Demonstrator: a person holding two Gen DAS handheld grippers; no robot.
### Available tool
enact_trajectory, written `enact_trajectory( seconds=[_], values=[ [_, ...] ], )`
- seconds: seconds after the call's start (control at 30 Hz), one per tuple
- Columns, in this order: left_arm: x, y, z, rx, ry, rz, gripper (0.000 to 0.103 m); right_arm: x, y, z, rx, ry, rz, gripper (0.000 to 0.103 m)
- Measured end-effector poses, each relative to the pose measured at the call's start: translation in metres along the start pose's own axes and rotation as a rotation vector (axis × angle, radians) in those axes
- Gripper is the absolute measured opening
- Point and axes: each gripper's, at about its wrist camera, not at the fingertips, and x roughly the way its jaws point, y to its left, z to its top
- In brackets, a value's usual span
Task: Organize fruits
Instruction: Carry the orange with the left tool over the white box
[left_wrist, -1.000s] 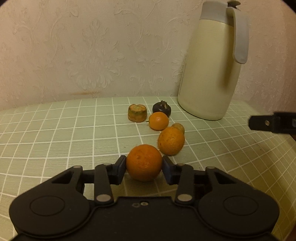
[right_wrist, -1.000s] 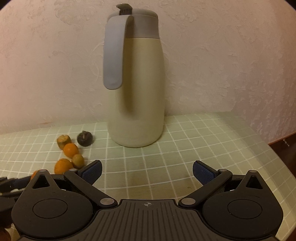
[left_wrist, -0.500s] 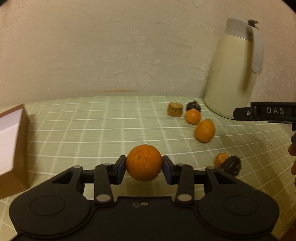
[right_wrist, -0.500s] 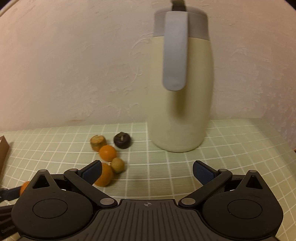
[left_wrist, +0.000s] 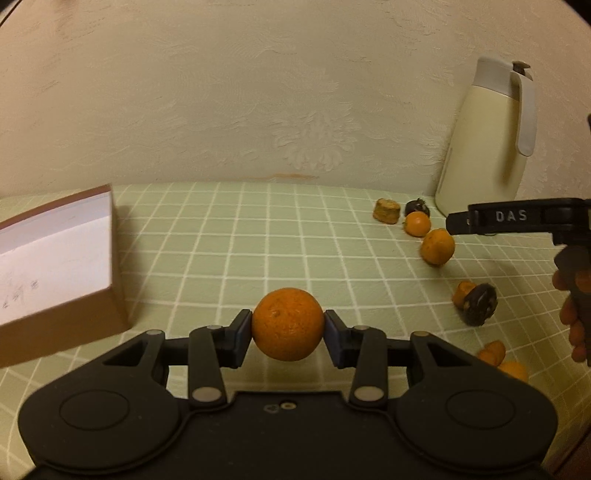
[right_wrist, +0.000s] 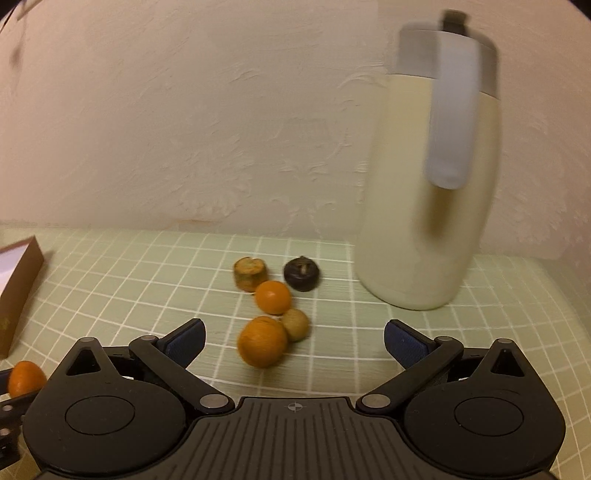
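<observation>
My left gripper (left_wrist: 288, 328) is shut on an orange (left_wrist: 288, 324) and holds it above the green checked tablecloth (left_wrist: 258, 236). An open brown box with a white inside (left_wrist: 55, 258) lies to its left. My right gripper (right_wrist: 294, 338) is open and empty, just in front of a larger orange (right_wrist: 261, 341). Behind that lie a small green-brown fruit (right_wrist: 295, 324), a small orange (right_wrist: 272, 296), a brown stubby fruit (right_wrist: 249, 274) and a dark mangosteen (right_wrist: 302, 274). The held orange shows at the right wrist view's left edge (right_wrist: 25, 377).
A cream thermos jug with a grey handle (right_wrist: 428, 206) stands at the back right against the wall. In the left wrist view another dark fruit (left_wrist: 479, 304) and several small orange pieces (left_wrist: 493, 352) lie near the table's right edge. The right gripper's finger (left_wrist: 517, 219) reaches in there.
My left gripper has lifted the orange and swung left, so the box has come into view. My right gripper has turned left toward the fruit cluster and stayed open.
</observation>
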Motion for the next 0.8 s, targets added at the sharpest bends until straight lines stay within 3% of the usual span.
enact_trajectory(
  seconds=[0.07, 0.13, 0.3, 0.43, 0.6, 0.63, 0.7, 0.8],
  values=[
    [-0.003, 0.007, -0.002, -0.010, 0.001, 0.007, 0.032, 0.003, 0.005, 0.001, -0.009, 0.007, 0.006, 0.100],
    [-0.004, 0.012, -0.003, -0.015, -0.002, 0.018, 0.032, 0.003, 0.007, 0.001, -0.017, 0.015, 0.005, 0.082],
    [-0.011, 0.022, -0.004, -0.034, -0.007, 0.033, 0.032, 0.014, 0.014, -0.001, -0.013, 0.048, 0.027, 0.081],
    [-0.014, 0.026, -0.006, -0.036, -0.012, 0.039, 0.032, 0.027, 0.020, 0.001, -0.007, 0.075, 0.016, 0.059],
    [-0.015, 0.039, -0.008, -0.052, -0.007, 0.054, 0.032, 0.043, 0.015, -0.001, -0.004, 0.121, -0.003, 0.058],
    [-0.015, 0.041, -0.007, -0.057, -0.007, 0.056, 0.032, 0.046, 0.015, -0.001, -0.001, 0.127, -0.004, 0.055],
    [-0.015, 0.045, -0.006, -0.065, -0.010, 0.059, 0.032, 0.050, 0.014, -0.001, 0.013, 0.144, -0.002, 0.040],
    [-0.017, 0.048, -0.005, -0.072, -0.017, 0.059, 0.032, 0.052, 0.013, 0.001, 0.026, 0.155, 0.005, 0.036]
  ],
)
